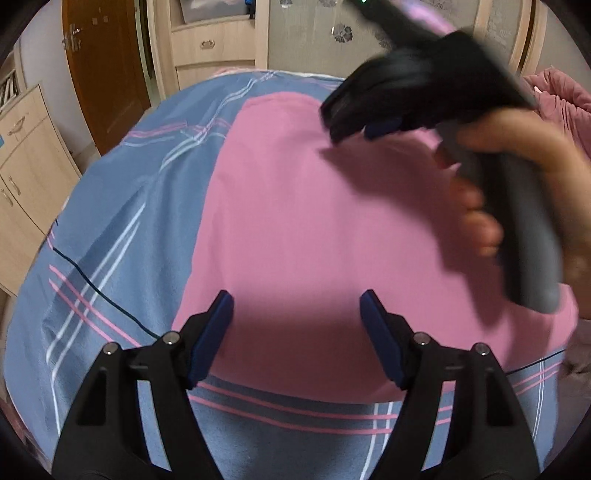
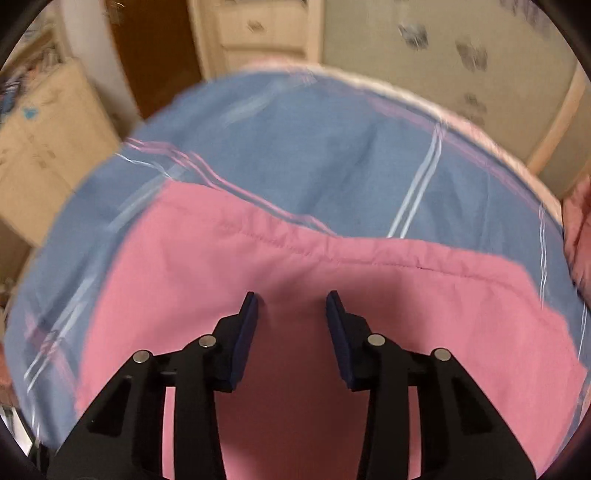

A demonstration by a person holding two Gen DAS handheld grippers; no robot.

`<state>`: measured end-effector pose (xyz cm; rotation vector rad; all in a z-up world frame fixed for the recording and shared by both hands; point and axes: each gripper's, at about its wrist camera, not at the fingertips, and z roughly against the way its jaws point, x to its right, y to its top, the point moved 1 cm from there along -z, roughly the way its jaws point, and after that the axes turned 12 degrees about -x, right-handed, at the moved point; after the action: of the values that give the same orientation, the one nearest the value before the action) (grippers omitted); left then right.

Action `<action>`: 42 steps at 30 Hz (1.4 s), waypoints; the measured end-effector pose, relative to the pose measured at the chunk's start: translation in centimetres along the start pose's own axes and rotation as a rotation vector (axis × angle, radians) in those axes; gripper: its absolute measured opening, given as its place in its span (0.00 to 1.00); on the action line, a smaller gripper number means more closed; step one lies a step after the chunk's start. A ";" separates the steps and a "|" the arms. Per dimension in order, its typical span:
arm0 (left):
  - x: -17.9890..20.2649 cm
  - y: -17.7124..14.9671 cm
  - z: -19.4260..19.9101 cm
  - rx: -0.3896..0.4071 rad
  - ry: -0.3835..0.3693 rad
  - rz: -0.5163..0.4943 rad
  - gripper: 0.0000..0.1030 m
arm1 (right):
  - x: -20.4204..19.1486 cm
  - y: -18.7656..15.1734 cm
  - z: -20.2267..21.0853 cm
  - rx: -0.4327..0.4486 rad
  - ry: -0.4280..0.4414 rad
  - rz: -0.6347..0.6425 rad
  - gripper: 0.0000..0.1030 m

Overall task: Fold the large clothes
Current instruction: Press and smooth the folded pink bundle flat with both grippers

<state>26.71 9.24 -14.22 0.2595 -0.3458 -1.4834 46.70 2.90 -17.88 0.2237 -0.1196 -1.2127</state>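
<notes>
A large pink garment lies flat on a blue plaid bed sheet. My left gripper is open and empty, just above the garment's near edge. My right gripper shows blurred in the left wrist view, held in a hand over the garment's far right part. In the right wrist view the right gripper is open and empty above the pink garment, near its stitched far hem. The blue sheet lies beyond it.
A brown door and light wooden cabinets stand at the far left of the bed. Drawers and a flowered panel are behind the bed. A pink quilted cloth lies at the right.
</notes>
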 end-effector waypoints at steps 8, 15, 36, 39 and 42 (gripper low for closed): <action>0.1 -1.0 2.6 0.063 -0.026 -0.026 0.71 | 6.5 -4.3 6.6 0.179 0.202 -0.081 0.39; 7.0 -1.5 5.7 0.143 -0.080 -0.154 0.71 | 19.7 -11.4 7.5 0.150 0.085 -0.304 0.39; 18.5 1.4 0.6 0.032 -0.085 -0.269 0.74 | 30.7 -24.3 11.4 0.260 0.050 -0.370 0.69; 20.1 3.3 -1.3 -0.001 -0.065 -0.266 0.73 | 29.7 -27.4 8.3 0.175 0.017 -0.336 0.69; 21.8 3.9 -3.6 -0.032 0.048 -0.291 0.77 | 29.1 -27.6 4.0 0.118 -0.009 -0.315 0.70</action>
<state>32.88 -12.38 -14.60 0.3298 -0.2526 -1.7638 30.75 -33.95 -21.24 0.3498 -0.1681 -1.5216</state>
